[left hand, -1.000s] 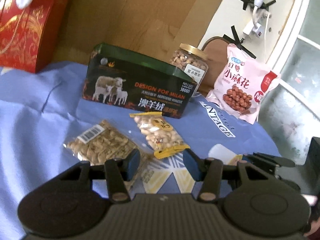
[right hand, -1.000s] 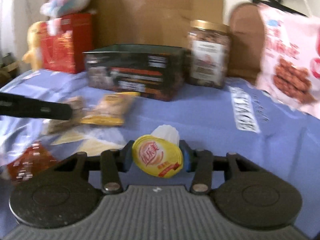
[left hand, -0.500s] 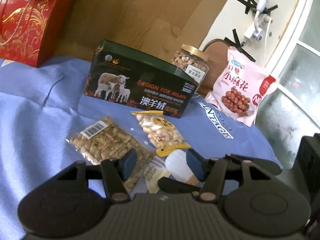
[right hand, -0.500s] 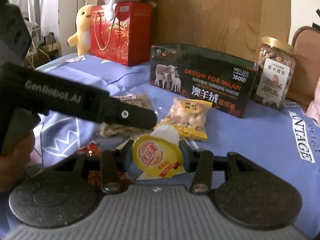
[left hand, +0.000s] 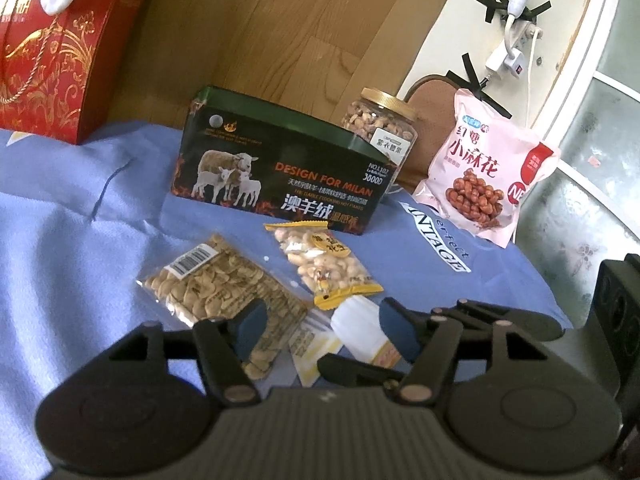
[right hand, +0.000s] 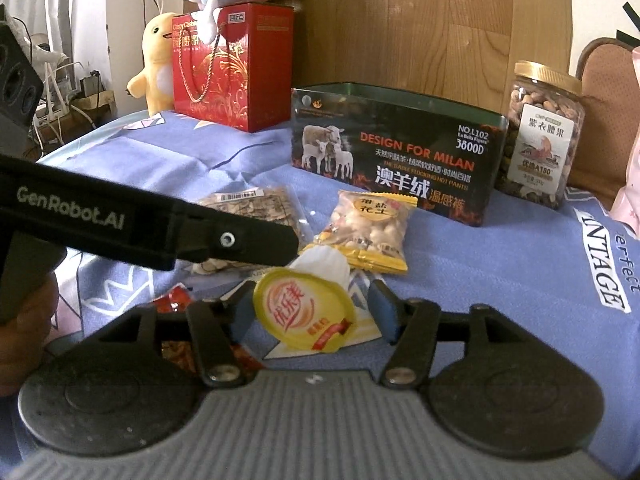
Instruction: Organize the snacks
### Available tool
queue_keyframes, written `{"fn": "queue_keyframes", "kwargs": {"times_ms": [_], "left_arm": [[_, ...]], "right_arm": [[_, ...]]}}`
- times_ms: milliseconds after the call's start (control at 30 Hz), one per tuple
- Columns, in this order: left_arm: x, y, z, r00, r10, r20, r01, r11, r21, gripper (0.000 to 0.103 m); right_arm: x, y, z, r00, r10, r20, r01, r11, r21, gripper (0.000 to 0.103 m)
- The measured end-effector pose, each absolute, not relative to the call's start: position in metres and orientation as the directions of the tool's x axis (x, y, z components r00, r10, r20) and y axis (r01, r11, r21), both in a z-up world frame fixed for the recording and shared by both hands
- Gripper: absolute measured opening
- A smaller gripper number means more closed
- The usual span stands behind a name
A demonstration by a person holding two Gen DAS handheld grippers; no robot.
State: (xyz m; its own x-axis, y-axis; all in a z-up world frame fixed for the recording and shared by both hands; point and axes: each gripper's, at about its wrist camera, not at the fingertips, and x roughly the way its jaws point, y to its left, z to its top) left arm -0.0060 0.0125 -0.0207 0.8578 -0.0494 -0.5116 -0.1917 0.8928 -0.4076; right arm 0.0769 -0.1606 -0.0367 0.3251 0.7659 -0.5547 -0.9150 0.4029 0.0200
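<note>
While the right gripper [right hand: 310, 310] lets its jaws spread, the small white pudding cup [right hand: 306, 310] with its yellow foil lid lies between them, right pad clear, left contact unclear. It looks light and thin-walled, the foil easily dented; grip it across the stiffer rim. At its 12 o'clock lies the peanut packet [right hand: 370, 226], at 10 o'clock the seed bag [right hand: 248, 206]. The left gripper [left hand: 322, 326] is opening too, pinching nothing, above the blue cloth [left hand: 60, 248].

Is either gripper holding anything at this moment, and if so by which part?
The right gripper has the white cup with the yellow foil lid between its opening jaws; a gap shows beside the right pad, so no firm hold. The left gripper is opening around the cup, not gripping.
</note>
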Motion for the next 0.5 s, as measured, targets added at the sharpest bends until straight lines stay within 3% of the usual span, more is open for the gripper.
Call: {"fn": "queue_keyframes", "kwargs": {"times_ms": [500], "left_arm": [[-0.0059, 0.0125, -0.0214, 0.857, -0.049, -0.512, -0.191, 0.894, -0.405, 0.068]], "right_arm": [[0.0765, -0.1605, -0.0366, 0.323, 0.766, -0.555, -0.915, 0.402, 0.023, 0.064]]}}
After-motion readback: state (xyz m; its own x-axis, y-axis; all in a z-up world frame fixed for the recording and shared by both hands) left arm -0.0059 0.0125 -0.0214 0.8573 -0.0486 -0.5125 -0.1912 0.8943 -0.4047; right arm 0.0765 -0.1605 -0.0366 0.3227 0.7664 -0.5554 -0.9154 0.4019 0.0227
